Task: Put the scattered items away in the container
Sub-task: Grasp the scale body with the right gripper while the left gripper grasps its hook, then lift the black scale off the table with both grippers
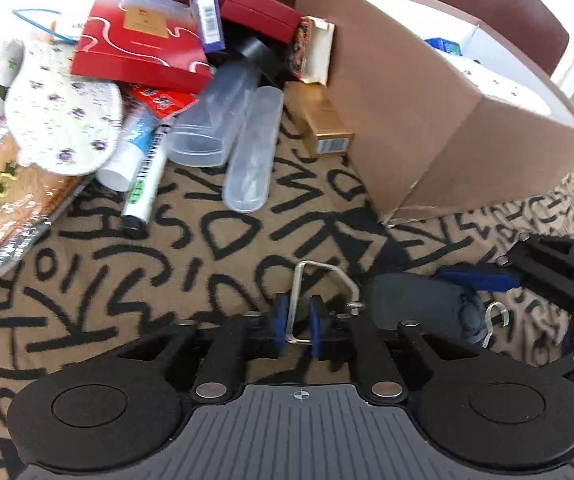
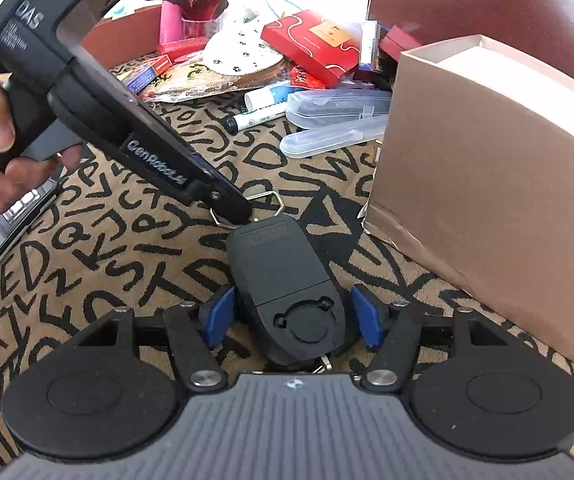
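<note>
The left tongs (image 1: 299,326) are nipped tight on the wire handle (image 1: 319,280) of a black hanging scale (image 2: 287,288), blue pads pressed in against the thin metal loop. From the right wrist view, that left tool reaches in from the upper left, its tip right at the wire loop on the scale's far end. The right tongs (image 2: 293,316) sit wide apart, one blue pad on either side of the scale's rounded body, neither one clearly pressing on it. The scale lies flat on the tabletop (image 2: 99,248), which is covered in a tan cloth scrawled with black letters.

Just to the right stands the brown cardboard box (image 2: 487,184), top open, pale inside. Beyond the scale, the clutter is piled up: a red flat box (image 1: 143,44), a white floral pouch (image 1: 63,116), a marker pen (image 1: 147,176), two clear plastic cases (image 1: 223,128) lying side by side, a gold carton (image 1: 323,124) against the box wall, and a blue pack (image 1: 207,18) standing on end.
</note>
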Available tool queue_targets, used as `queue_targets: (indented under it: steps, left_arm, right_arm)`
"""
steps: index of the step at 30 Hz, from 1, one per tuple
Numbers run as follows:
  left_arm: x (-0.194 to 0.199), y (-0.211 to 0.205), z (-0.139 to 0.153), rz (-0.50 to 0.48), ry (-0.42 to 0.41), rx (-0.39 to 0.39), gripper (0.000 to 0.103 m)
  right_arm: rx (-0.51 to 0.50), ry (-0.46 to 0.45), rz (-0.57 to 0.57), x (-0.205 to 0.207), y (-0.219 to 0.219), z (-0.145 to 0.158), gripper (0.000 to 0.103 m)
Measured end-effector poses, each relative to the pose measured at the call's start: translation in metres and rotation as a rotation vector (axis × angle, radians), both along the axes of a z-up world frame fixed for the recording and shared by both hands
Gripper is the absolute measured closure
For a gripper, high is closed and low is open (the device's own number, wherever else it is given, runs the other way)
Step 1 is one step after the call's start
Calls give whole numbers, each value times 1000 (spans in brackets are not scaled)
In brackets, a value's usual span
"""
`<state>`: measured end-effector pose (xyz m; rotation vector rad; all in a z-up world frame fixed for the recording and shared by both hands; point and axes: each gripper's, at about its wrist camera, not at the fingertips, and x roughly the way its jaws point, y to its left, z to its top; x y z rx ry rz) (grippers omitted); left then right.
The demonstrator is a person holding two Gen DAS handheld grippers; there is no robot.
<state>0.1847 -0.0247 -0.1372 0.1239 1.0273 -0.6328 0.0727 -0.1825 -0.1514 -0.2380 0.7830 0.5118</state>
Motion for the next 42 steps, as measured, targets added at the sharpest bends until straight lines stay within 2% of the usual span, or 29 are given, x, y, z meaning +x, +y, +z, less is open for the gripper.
queue_targets:
  steps: [4,5,6,8,10,14,15,18,20,23,29,35,42]
  left_arm:
    - [-5,-11,1,-23,-23,33,64]
    - [-9,-11,2,-26,-29,44,68]
    - [-9,-13,2,-31,-35,56,90]
    - [-10,-16,0,-39,-25,52,103]
    - [-13,-17,-1,-50,-7,41,103]
    - [-23,-22,-1,-70,-26,77,103]
    - [-23,-22,-1,-67,-25,80,92]
    - [-20,-22,0,-49,13,48,73]
    - [-22,-24,-1,-64,9,56,73]
    - [-26,-29,-1,-78,-12,79,76]
    - [-31,-41,-3,-69,-71,102,76]
    - [-39,-42,2,-17,-57,114,101]
    - [-59,-42,4,7,-22,90,103]
  right_arm:
    - [-7,12,-1,-7,-9,2,35]
    - [-10,13,-5,-9,-12,3,34]
    - [-12,15,-10,-11,-16,3,33]
    - [-5,19,-15,-12,-20,2,32]
    - [-6,21,-15,-12,-20,2,33]
    - [-31,19,8,-17,-18,4,36]
    - [-30,24,6,-19,-21,4,36]
    - [-44,31,1,-26,-30,7,36]
    - [-52,41,6,-31,-37,7,36]
    - [-42,56,13,-30,-40,6,37]
    - [-62,13,21,-24,-23,1,42]
    - [-30,26,21,-34,-31,6,43]
    - [-33,42,56,-53,-42,14,43]
